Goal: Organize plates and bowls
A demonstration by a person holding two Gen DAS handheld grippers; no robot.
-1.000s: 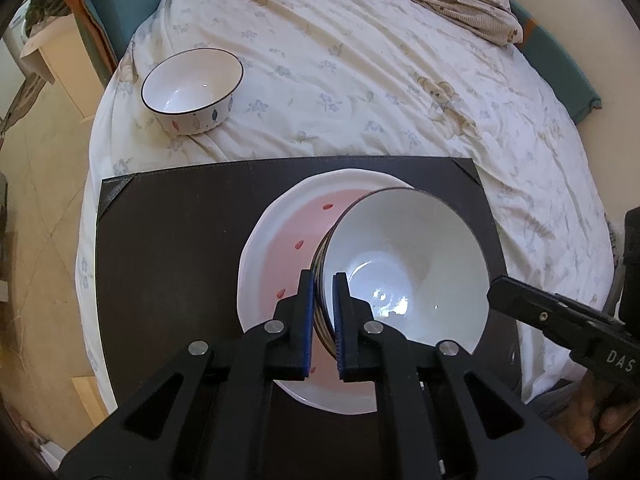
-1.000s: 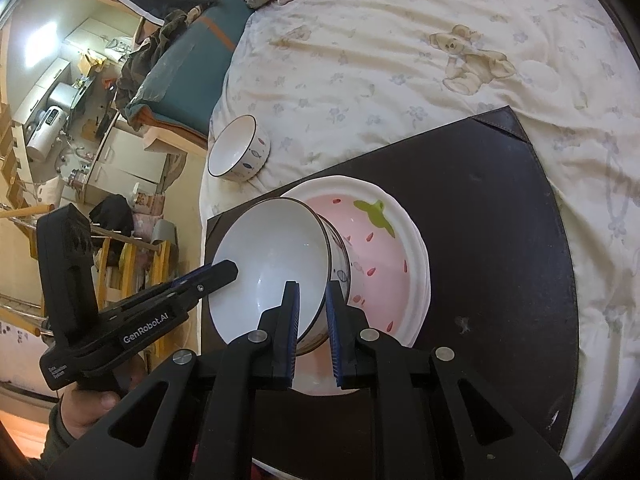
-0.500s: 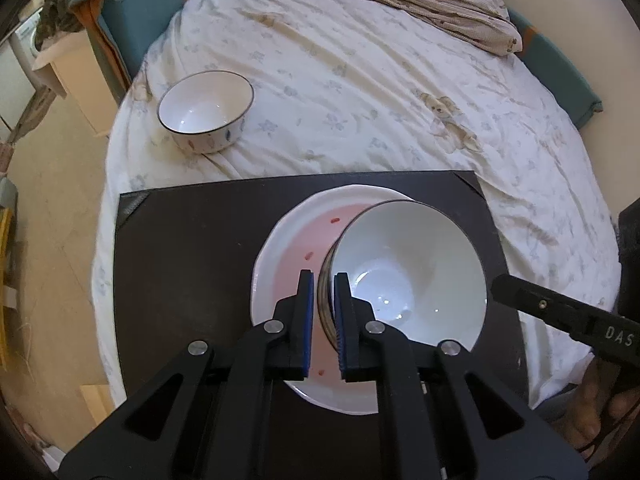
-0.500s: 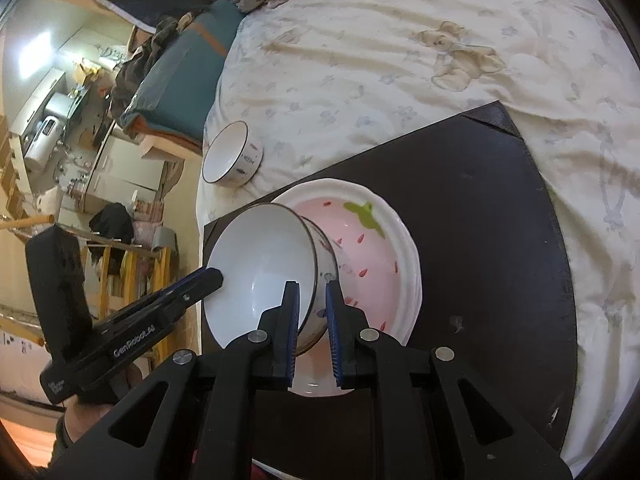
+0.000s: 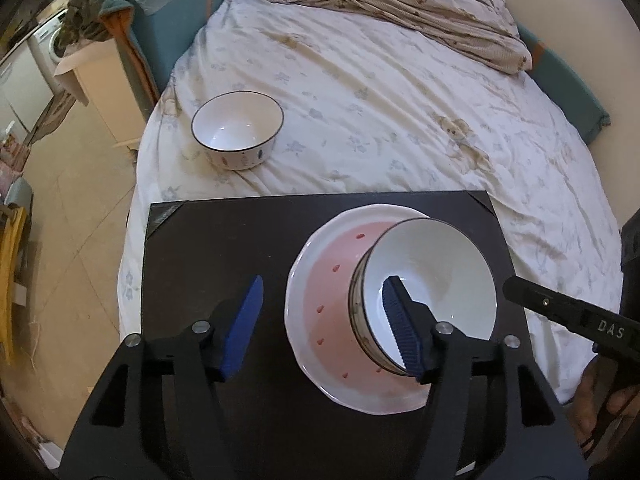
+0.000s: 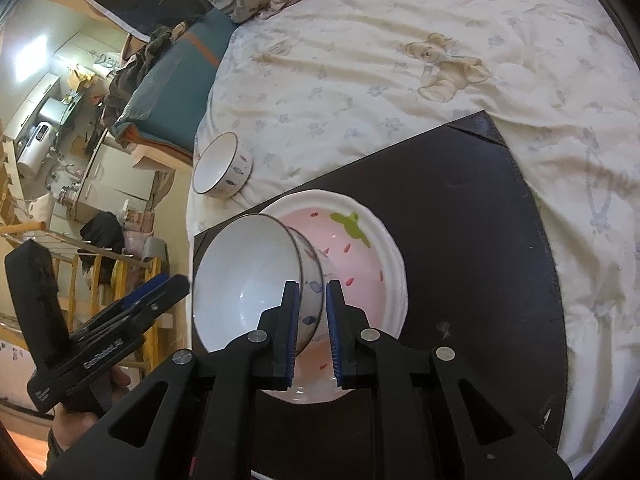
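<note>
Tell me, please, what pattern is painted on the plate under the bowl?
A pink strawberry with red seeds and a green leaf on the white plate, clearest in the right wrist view.

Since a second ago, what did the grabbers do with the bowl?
The left gripper let go of the bowl: its jaws were shut on the near rim and now stand wide apart. The right gripper still pinches the bowl's wall. The bowl stays tilted on the pink plate, the plate stays on the black mat, and the second bowl has not moved on the bed.
</note>
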